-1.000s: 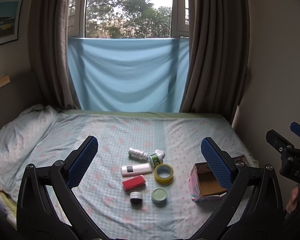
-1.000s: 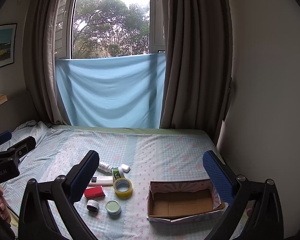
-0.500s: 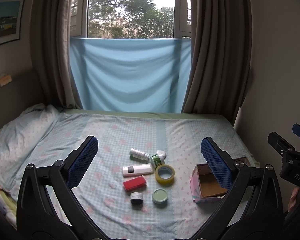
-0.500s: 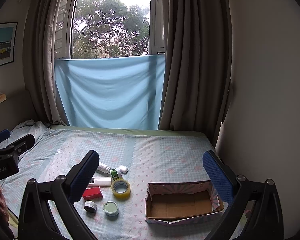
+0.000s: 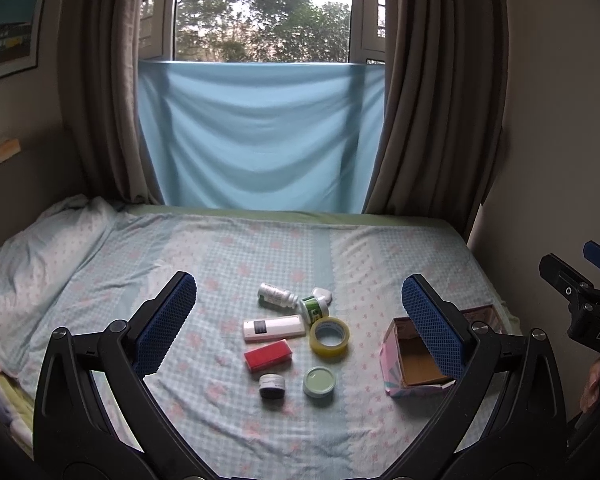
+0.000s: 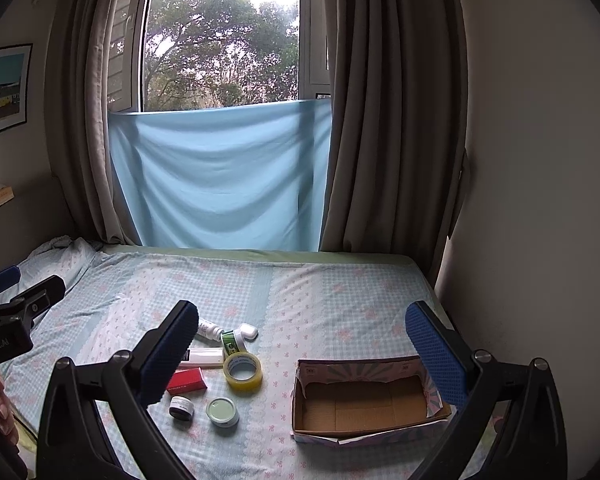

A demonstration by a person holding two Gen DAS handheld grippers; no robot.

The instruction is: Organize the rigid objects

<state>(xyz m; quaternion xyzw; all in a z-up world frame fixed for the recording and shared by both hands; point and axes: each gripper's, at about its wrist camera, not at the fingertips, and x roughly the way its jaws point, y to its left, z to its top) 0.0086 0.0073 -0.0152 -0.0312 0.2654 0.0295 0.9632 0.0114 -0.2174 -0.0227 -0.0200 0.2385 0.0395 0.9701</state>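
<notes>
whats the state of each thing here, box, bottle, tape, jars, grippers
box: open, empty
white bottle: lying on its side, capped
tape: lying flat
green jar: upright, lid on
dark jar: upright, lid on
left gripper: open, holding nothing
right gripper: open, holding nothing

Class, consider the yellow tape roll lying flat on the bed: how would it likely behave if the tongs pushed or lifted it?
The tape roll lies flat on its side, so a push would probably slide it, not roll it. It looks rigid and hollow, likely light. Stood on edge, it could roll across the bedsheet.
</notes>
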